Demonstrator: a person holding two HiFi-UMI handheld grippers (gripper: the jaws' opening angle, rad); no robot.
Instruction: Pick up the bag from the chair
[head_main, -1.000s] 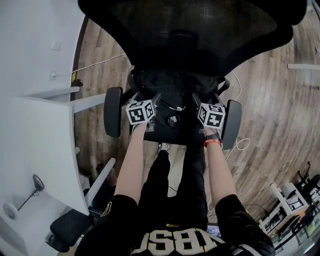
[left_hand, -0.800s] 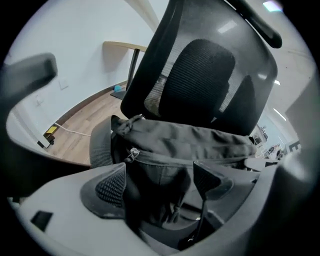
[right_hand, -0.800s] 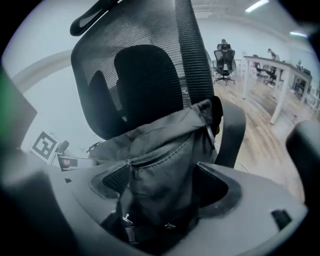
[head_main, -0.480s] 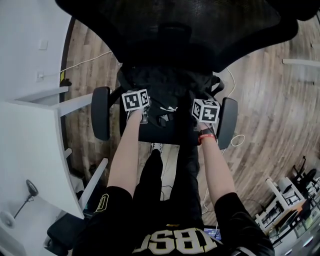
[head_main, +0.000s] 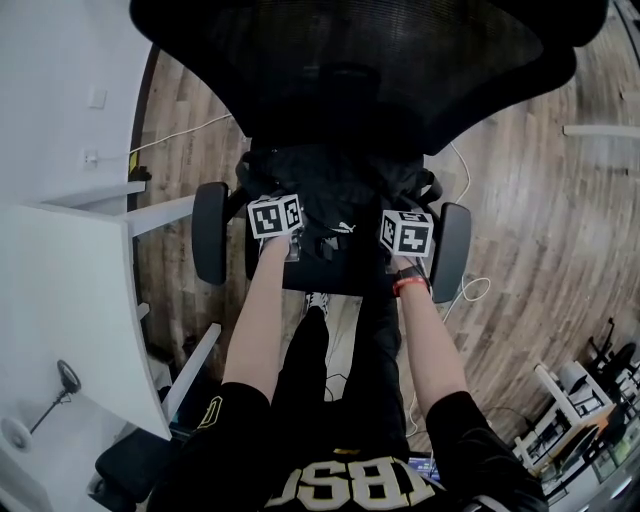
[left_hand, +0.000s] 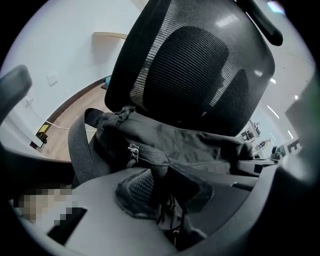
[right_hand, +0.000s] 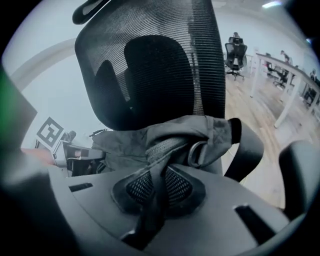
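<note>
Step in hand: grasp made, lift judged not yet begun; the bag (head_main: 335, 190) lies just beyond both tongs, between them and the chair backrest (head_main: 360, 70), and appears to rest on the seat (head_main: 330, 275).

Left tongs (left_hand: 169, 220): closed on a dark fold or strap of the bag that runs down between the jaws; a zip pull (left_hand: 132, 149) sits just above and left of the clamp point.

Right tongs (right_hand: 147, 225): closed on a mesh-backed strap (right_hand: 159, 165) that passes straight through the jaws; a metal ring (right_hand: 197, 152) hangs just beyond, to the right.

Next move, as judged: raise both tongs together and draw the bag toward the operator; keep it level; clear the armrests (head_main: 209, 232), which stand outboard of each tongs.

Not determinable:
- head view: the marker cubes cover the jaw tips; the backrest overhangs the far part of the bag;
- left gripper view: strap or loose fabric, too dark to tell;
- contact between bag underside and seat: hidden.
</note>
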